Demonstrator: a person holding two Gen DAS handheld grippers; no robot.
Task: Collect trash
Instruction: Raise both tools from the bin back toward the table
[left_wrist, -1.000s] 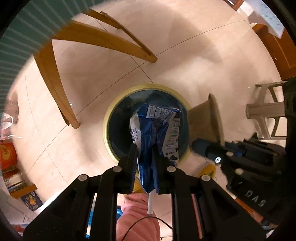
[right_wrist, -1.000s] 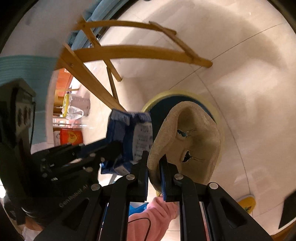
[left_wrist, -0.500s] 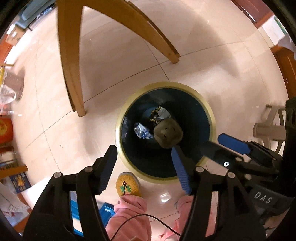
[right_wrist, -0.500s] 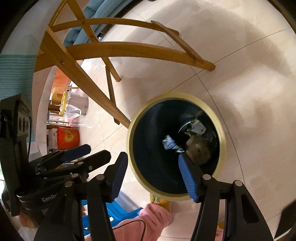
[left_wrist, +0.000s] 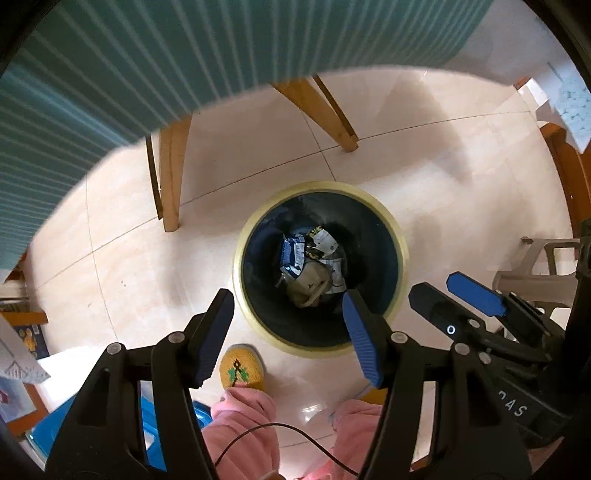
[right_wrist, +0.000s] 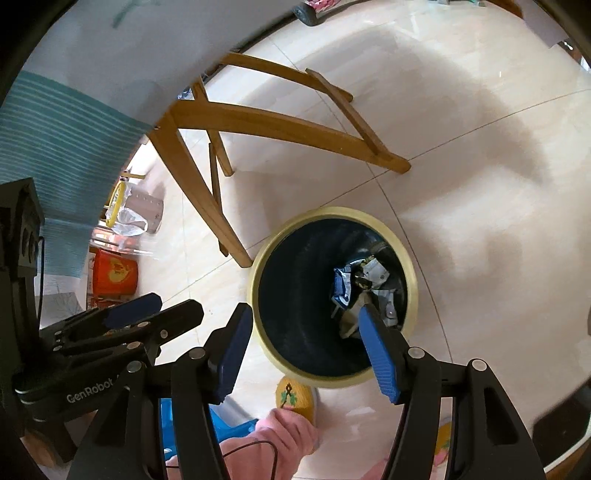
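Both claws, left claw (left_wrist: 288, 325) and right claw (right_wrist: 306, 343), gape empty above the bin (left_wrist: 400, 251), wrappers (left_wrist: 312, 258) already inside; no further trash visible, drop done.

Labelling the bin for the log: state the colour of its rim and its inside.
The trash bin has a pale yellow rim and dark blue inside; the left wrist view shows it best.

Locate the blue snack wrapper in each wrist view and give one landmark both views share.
Left wrist: blue snack wrapper lies at the bin's bottom, just above picture centre.
Right wrist: blue snack wrapper lies at the bin's bottom, right of centre.
Shared landmark: the bin's pale yellow rim.
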